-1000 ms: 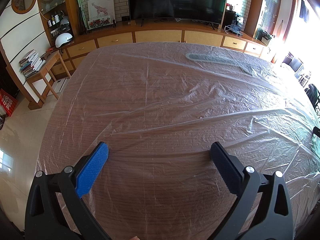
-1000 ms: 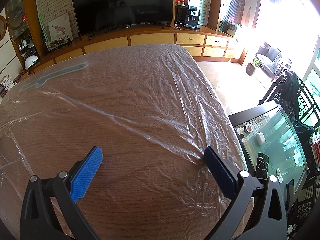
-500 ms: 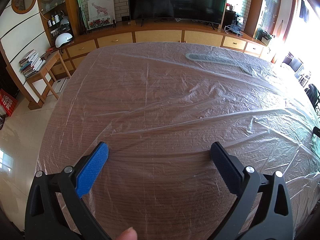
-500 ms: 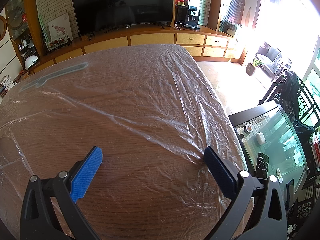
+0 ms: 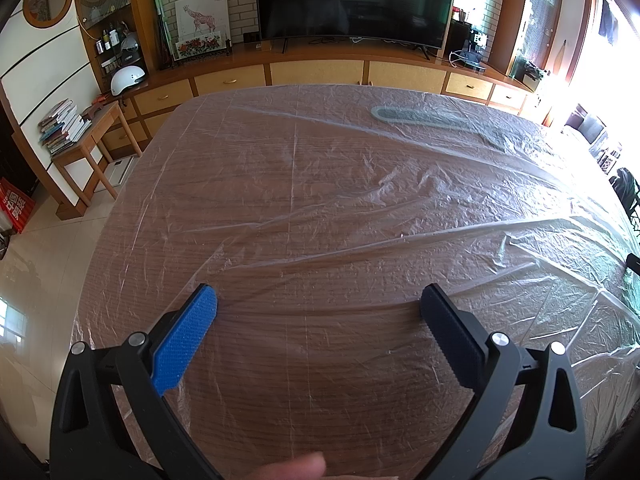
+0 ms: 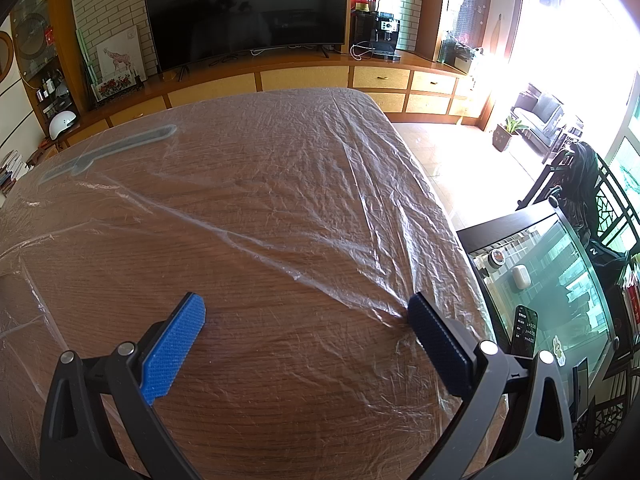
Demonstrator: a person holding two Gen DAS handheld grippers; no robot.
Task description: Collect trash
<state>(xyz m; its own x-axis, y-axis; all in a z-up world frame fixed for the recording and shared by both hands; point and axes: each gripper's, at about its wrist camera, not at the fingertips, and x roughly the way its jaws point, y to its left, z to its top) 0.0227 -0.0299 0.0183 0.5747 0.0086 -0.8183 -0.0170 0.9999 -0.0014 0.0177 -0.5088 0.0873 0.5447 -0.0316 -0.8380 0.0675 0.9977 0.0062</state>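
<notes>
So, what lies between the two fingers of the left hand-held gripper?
Only the clear plastic sheet over the wooden table; the left wrist view shows nothing else there between the open left hand-held gripper fingers.

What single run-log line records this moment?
left gripper: open, empty | right gripper: open, empty | plastic sheet: spread over table | trash: none seen

A blurry fingertip (image 5: 294, 467) pokes in at the near edge of the left view; the rest of that hand is cut off. A long grey thing (image 5: 434, 120) lies under the plastic sheet (image 5: 320, 208) on the far side of the worktop (image 5: 312, 360), too hazy to name. The far right by the window (image 6: 560, 40) is washed out white. The words on the phone (image 6: 525, 330) are too small to read.
</notes>
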